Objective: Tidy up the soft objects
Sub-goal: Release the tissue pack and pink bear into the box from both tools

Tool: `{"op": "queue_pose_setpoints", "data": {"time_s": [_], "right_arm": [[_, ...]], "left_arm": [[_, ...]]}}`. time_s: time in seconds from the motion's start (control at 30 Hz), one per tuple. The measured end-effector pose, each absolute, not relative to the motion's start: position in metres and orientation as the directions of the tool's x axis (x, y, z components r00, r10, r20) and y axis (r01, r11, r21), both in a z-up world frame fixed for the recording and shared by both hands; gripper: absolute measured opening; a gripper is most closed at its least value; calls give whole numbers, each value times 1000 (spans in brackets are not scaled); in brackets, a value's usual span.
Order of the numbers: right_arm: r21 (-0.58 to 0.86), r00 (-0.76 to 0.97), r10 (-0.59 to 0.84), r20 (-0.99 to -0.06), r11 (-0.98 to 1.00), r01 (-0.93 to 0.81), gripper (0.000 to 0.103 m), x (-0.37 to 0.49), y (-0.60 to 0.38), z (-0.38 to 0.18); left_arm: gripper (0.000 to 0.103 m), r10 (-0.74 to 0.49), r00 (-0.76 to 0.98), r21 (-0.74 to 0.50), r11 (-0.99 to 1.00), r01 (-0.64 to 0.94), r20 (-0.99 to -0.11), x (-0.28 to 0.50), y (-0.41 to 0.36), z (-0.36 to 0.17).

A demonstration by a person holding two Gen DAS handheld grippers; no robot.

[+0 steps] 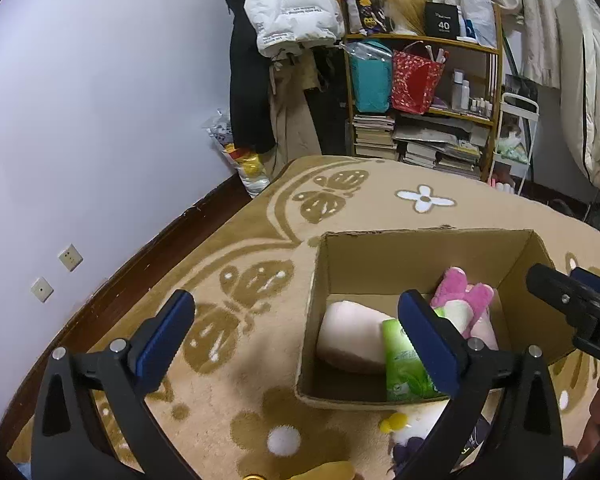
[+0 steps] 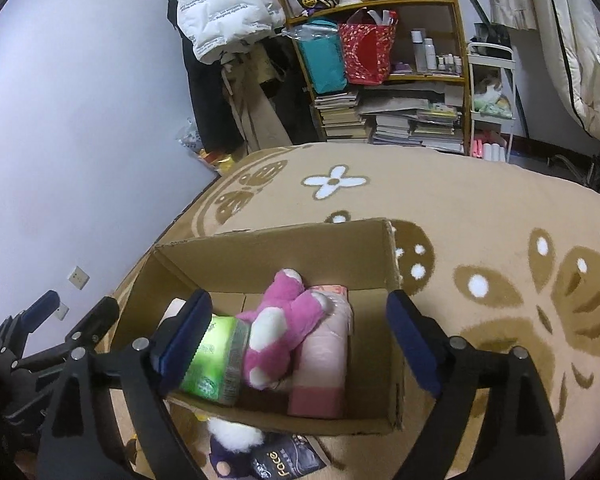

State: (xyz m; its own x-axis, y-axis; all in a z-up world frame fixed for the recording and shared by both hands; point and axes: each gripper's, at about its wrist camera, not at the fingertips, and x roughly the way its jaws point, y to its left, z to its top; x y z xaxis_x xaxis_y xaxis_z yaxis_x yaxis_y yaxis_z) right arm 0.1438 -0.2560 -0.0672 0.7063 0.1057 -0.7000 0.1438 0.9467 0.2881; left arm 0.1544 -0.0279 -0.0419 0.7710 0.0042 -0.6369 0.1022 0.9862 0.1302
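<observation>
Open cardboard box [image 2: 384, 360] on a beige patterned rug [image 2: 480, 208], holding a pink plush toy [image 2: 278, 320], green tissue pack [image 2: 214, 356] and pink pack [image 2: 326, 364] — left gripper [image 1: 296, 336] and right gripper [image 2: 296, 336] above it, jaws spread wide, empty.

A pale lavender wall [image 1: 100, 100] fills my nine o'clock side, with two sockets [image 1: 56, 274] low on it above a dark wooden skirting board [image 1: 148, 256]. Beneath me spreads a beige carpet [image 1: 260, 216] patterned with brown butterflies and a white flower [image 1: 425, 198]. At twelve o'clock stands a wooden bookshelf [image 1: 424, 96] crammed with stacked books, bottles, a teal bag [image 1: 370, 80] and a red gift bag [image 1: 414, 82]. A white puffer jacket [image 1: 292, 4] hangs at eleven o'clock. A white metal trolley [image 2: 492, 100] stands at one o'clock, cream bedding [image 2: 580, 40] beyond it.
</observation>
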Motion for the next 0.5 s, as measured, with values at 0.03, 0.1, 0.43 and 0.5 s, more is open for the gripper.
{"op": "queue_pose_setpoints", "data": {"time_s": [0.03, 0.1, 0.43, 0.5], "right_arm": [[288, 710, 104, -696, 947, 144, 97, 141, -256, -65], [290, 716, 102, -691, 946, 145, 99, 137, -255, -63], [286, 717, 111, -688, 950, 127, 99, 112, -245, -52], [282, 720, 112, -685, 952, 120, 99, 105, -242, -50]], "left_arm": [[101, 4, 770, 128, 987, 101, -638, 153, -27, -42], [101, 6, 770, 127, 987, 98, -638, 150, -24, -40], [102, 27, 759, 152, 984, 96, -650, 125, -17, -35], [102, 27, 758, 158, 982, 100, -652, 120, -16, -34]]}}
